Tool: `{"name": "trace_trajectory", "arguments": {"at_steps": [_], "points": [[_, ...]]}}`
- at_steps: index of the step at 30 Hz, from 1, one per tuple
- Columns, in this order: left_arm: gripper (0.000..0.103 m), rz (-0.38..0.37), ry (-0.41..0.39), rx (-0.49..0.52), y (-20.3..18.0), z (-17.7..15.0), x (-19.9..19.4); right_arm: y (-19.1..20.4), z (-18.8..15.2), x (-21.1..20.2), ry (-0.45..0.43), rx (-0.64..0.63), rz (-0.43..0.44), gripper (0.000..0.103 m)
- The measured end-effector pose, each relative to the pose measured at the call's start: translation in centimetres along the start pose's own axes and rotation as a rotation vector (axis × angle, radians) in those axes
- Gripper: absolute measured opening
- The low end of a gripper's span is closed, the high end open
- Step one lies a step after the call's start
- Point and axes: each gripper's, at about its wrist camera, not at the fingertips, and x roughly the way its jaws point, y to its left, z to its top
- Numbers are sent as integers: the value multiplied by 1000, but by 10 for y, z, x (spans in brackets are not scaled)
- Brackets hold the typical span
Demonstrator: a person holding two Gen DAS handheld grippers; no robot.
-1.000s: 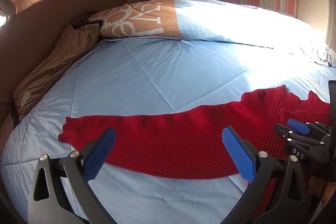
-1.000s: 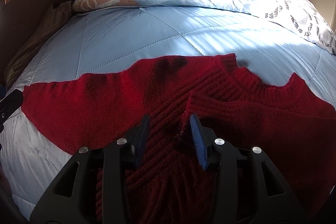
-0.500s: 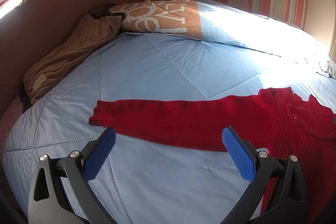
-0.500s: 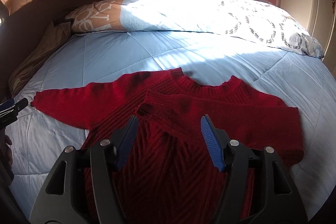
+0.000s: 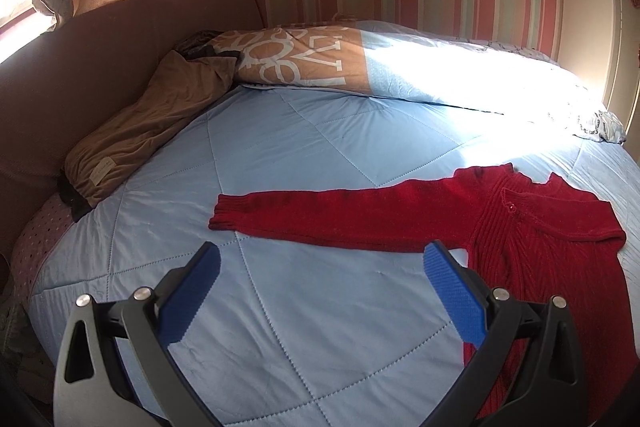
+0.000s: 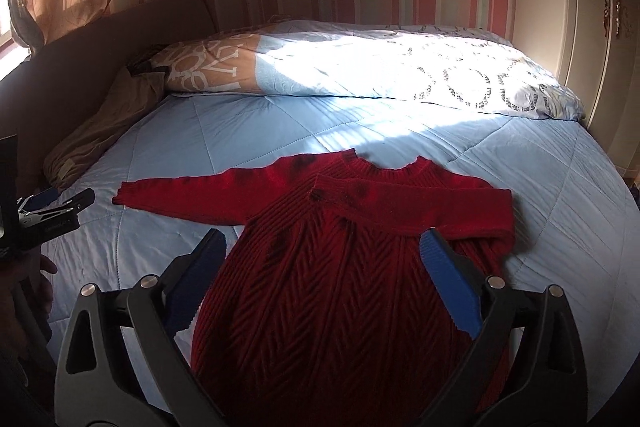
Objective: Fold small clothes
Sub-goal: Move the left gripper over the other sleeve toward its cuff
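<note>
The red knit sweater (image 6: 344,267) lies flat on the light-blue quilt (image 5: 280,147), neckline toward the pillows (image 6: 360,67), one sleeve stretched out leftward and the other folded across its chest, while the left gripper (image 5: 320,283) and right gripper (image 6: 324,259) hover above, spread wide and holding nothing.

Both wrist views overlook one red sweater (image 5: 532,227).

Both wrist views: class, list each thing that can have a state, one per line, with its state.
Red knitted sweater: flat on the light blue quilt, right sleeve folded across the chest, left sleeve stretched out.
Left gripper: open, holding nothing.
Right gripper: open, above the sweater.
Brown garment: crumpled by the headboard.
</note>
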Motion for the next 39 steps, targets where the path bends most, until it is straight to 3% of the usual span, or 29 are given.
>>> {"name": "trace_trajectory", "arguments": {"at_steps": [5, 17, 20, 31, 39], "points": [[102, -71, 1, -49, 20, -3, 0, 13, -1, -14, 0, 41, 8, 100], [102, -72, 28, -69, 74, -7, 36, 64, -2, 23, 47, -18, 65, 100], [102, -118, 63, -117, 95, -3, 53, 73, -2, 34, 60, -27, 80, 100], [102, -91, 156, -257, 172, 6, 113, 92, -4, 74, 82, -55, 137, 100], [102, -191, 283, -307, 170, 11, 172, 83, -5, 95, 86, -61, 133, 100]]}}
